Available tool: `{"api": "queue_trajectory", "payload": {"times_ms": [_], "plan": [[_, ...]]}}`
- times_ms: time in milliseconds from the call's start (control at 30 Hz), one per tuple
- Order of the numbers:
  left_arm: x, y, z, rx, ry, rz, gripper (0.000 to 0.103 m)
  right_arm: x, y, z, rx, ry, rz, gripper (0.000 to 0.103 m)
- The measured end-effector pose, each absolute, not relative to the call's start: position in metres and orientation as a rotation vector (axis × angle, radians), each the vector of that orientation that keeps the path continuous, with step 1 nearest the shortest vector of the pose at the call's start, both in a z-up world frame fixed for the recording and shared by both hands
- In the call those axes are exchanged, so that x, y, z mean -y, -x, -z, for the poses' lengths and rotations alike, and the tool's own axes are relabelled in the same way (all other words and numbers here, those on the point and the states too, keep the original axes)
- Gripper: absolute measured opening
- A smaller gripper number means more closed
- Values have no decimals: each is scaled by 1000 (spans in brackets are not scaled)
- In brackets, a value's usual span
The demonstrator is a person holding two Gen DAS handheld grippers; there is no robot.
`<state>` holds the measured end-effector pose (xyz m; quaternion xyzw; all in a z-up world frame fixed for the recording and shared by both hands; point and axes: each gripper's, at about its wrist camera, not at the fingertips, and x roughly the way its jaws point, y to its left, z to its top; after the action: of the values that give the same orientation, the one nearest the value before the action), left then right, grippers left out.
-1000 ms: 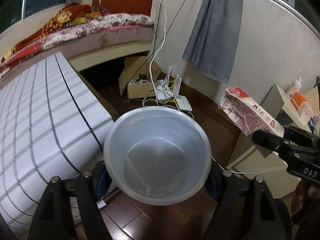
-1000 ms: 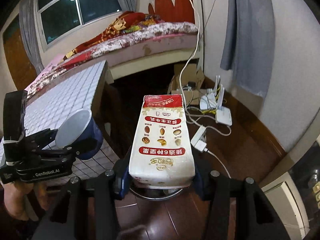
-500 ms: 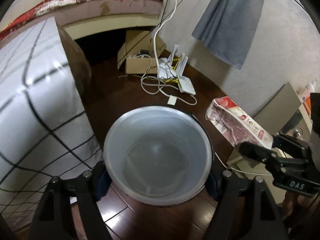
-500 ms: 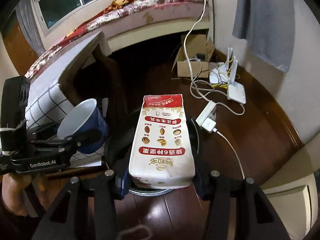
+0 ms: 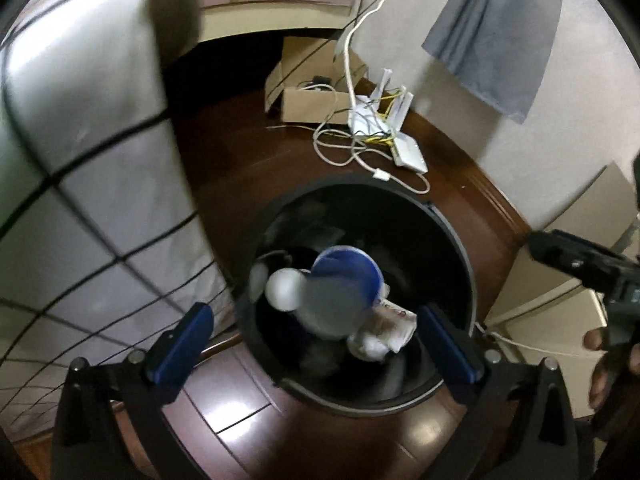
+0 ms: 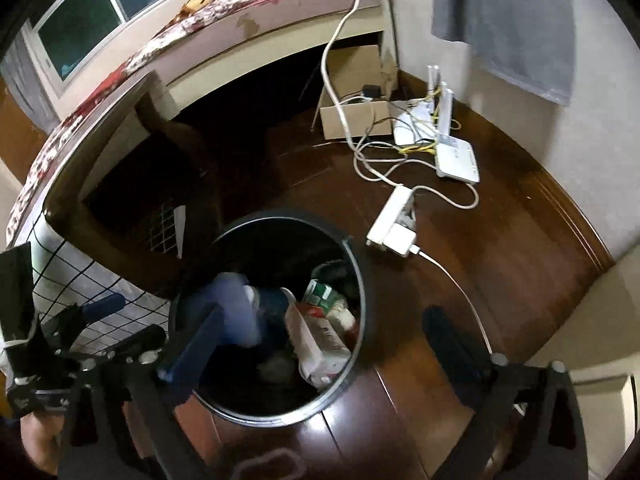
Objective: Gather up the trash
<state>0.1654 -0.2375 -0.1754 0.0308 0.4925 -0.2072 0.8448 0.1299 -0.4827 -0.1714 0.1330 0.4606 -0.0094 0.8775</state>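
A round black trash bin (image 5: pixel 448 220) (image 6: pixel 280 215) stands on the dark wood floor below both grippers. My left gripper (image 5: pixel 314 344) hangs over it with its jaws opening. The blue paper cup (image 5: pixel 340 292) (image 6: pixel 236 308) is out of the jaws and blurred, dropping into the bin. My right gripper (image 6: pixel 320 348) is above the bin's right side, its jaws also opening with nothing pressed between them. The white and red snack carton (image 6: pixel 316 340) (image 5: pixel 390 326) lies inside the bin among other trash. Each gripper shows at the edge of the other's view.
A table with a white checked cloth (image 5: pixel 80 200) and a dark wooden leg (image 6: pixel 180 148) stands left of the bin. Behind it lie a cardboard box (image 6: pixel 356 116), white routers (image 6: pixel 456 156), tangled cables and a power strip (image 6: pixel 390 220). A bed and a grey hanging cloth (image 5: pixel 492 28) are at the back.
Both grippers sank toward the bin and their jaws spread. The cup left the left gripper and the carton left the right one; both now sit inside the bin.
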Motion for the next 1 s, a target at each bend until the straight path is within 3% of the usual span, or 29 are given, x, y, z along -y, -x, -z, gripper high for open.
{"api": "queue_trajectory", "payload": {"times_ms": [467, 1000], "plan": [[225, -154, 166, -1016, -78, 402, 102, 466, -99, 179, -978, -217, 105, 102], [199, -124, 108, -894, -121, 415, 102, 405, -79, 126, -918, -109, 116, 102]]}}
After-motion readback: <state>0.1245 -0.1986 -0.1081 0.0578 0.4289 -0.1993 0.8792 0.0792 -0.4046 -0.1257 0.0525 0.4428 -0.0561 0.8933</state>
